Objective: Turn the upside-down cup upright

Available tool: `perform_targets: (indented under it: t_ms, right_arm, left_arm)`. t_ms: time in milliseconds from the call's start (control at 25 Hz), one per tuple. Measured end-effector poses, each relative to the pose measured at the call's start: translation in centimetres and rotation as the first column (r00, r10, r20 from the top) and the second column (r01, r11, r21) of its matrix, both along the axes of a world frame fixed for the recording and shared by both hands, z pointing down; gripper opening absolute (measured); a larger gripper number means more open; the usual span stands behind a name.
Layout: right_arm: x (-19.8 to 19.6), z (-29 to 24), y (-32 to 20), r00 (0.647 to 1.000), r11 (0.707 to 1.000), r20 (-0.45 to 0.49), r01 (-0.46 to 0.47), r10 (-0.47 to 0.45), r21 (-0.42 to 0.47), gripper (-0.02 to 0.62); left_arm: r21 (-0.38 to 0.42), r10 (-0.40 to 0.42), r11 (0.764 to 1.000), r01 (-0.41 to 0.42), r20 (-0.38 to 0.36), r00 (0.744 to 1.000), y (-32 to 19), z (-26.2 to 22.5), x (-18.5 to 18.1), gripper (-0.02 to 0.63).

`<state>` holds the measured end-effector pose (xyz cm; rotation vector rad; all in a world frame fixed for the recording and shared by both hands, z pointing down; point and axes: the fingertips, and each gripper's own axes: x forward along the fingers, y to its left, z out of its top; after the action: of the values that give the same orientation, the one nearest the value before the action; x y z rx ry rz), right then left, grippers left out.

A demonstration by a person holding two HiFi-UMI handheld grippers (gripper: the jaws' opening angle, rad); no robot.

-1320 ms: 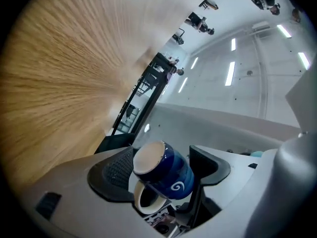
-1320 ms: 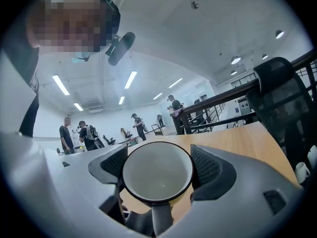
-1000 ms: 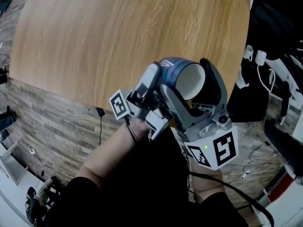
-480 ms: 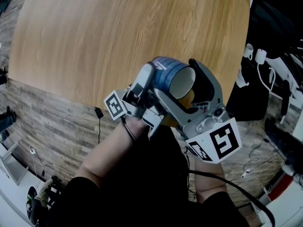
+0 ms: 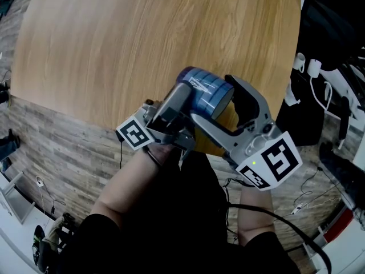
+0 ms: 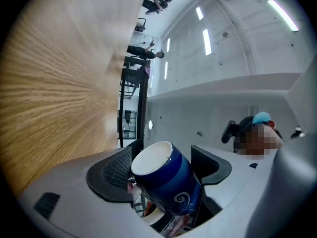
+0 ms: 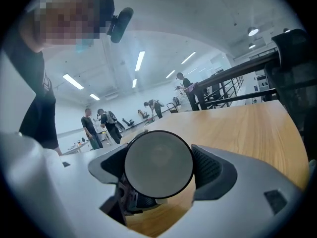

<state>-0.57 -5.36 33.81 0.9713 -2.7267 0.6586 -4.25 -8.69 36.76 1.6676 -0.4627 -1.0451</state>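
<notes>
A: While the head view is checked, where is the cup [image 5: 204, 90] found?
B: It is held up over the near edge of the wooden table [image 5: 114, 39], tipped onto its side.
A: Left gripper [image 6: 163, 157]?
B: Its jaws are closed on the blue wall. The cup is seen slanted between them, with a white end uppermost in that view and a swirl mark on the side.
A: Right gripper [image 7: 158, 163]?
B: Its jaws are pressed onto the same cup from the opposite end. A round grey end is faced by its camera, and both inner jaw faces are met by the rim.
A: Markers?
B: A marker cube [image 5: 136, 133] is shown on the left gripper and another cube [image 5: 278, 163] on the right, both nearer the body than the cup.
A: Background?
B: People [image 7: 94, 125] are seen standing far off in the right gripper view
</notes>
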Motion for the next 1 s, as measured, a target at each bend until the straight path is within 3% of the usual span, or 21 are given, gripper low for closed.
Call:
perform_targets:
  t_ms: [200,560,1000]
  right_arm:
    - [0.1,0.7,0.1,0.999,0.999,0.023,0.036,-0.035,-0.013,0.345]
    - [0.3,2.0,0.8,0.997,0.997,0.047,0.068,-0.066,-0.047,0.344]
    - [0.1,3.3,1.4,0.997,0.995,0.056,0.049,-0.044,-0.085,0.344]
  left_arm:
    - [0.051,-0.008,0.999,0.003,0.114,0.993,0.0,0.3,-0.1,0.377]
    - [0.104,-0.016,0.995,-0.005,0.203,0.979,0.4,0.6,0.1,0.376]
    - [0.207,-0.032,0.977,-0.047,0.363,0.931,0.5,-0.1,0.1,0.377]
